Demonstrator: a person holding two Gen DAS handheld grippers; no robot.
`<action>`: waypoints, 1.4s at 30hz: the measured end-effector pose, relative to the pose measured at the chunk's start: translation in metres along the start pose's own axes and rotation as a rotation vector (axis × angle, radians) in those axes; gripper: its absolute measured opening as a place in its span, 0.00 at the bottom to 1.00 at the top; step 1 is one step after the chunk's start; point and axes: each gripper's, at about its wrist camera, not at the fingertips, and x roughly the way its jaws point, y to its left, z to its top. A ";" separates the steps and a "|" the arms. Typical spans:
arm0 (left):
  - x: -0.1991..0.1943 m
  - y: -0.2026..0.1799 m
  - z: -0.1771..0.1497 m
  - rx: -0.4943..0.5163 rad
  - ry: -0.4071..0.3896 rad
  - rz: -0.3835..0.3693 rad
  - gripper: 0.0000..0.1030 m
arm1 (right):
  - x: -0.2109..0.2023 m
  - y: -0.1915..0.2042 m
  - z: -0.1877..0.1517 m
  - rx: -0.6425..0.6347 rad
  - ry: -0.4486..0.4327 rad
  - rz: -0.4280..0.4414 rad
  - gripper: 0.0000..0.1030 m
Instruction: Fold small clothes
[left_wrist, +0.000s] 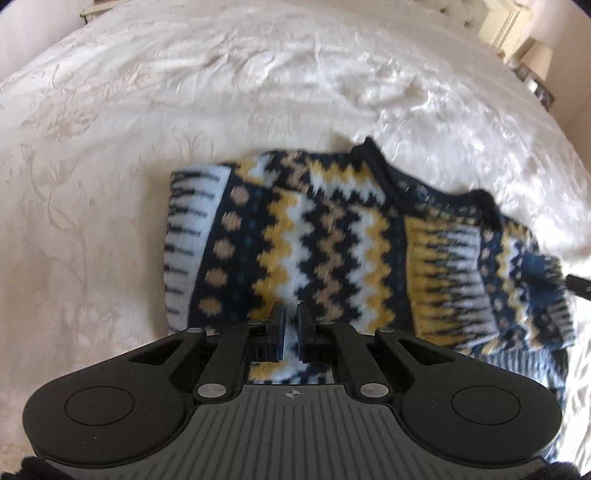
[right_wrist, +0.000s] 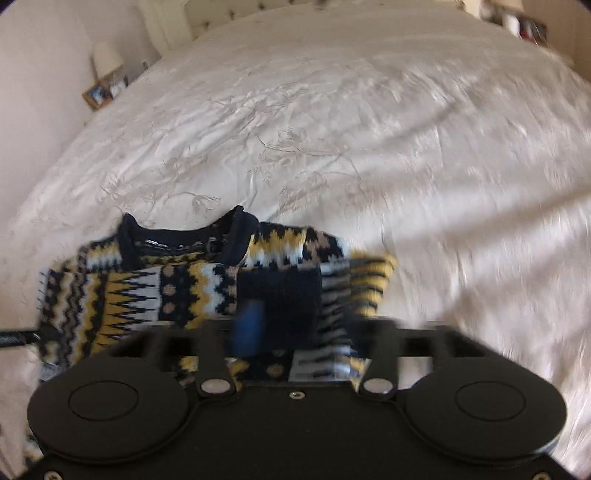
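Currently the patterned sweater (left_wrist: 332, 251) lies flat on the cream bedspread (left_wrist: 147, 92), close to the near edge of the bed, neckline (right_wrist: 184, 236) pointing toward the far edge. One sleeve (right_wrist: 280, 295) is folded across the body, its dark cuff lying over the chest panel.

Left gripper (left_wrist: 291, 334): jaws nearly together, only a narrow slit between the pads. The pads hover over the sweater's near hem; whether any knit is pinched cannot be told, though none shows in the slit.

Right gripper (right_wrist: 295, 325): blurred, jaws standing well apart, straddling the folded cuff. The pads do not appear to press on the cloth.

Judged step: the sleeve fold is laid and the next fold of the body is pending.

Hazards:
- Thick knit springs back. An unpressed sleeve may slide off the body once the garment is lifted.
- A shallow pinch at the hem may take only the top layer, so the fold drags crooked.
- The soft, rumpled bedspread may be caught with the sweater if the jaws close too low.
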 end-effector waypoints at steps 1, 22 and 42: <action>0.000 0.002 -0.002 0.000 0.007 0.004 0.06 | -0.003 0.002 -0.001 0.012 -0.011 0.006 0.71; -0.030 0.014 -0.008 0.051 -0.048 0.006 0.27 | 0.021 0.033 0.010 -0.041 0.060 -0.161 0.11; 0.017 0.007 0.012 0.176 -0.001 0.018 0.56 | 0.039 0.028 -0.004 -0.021 0.167 -0.281 0.58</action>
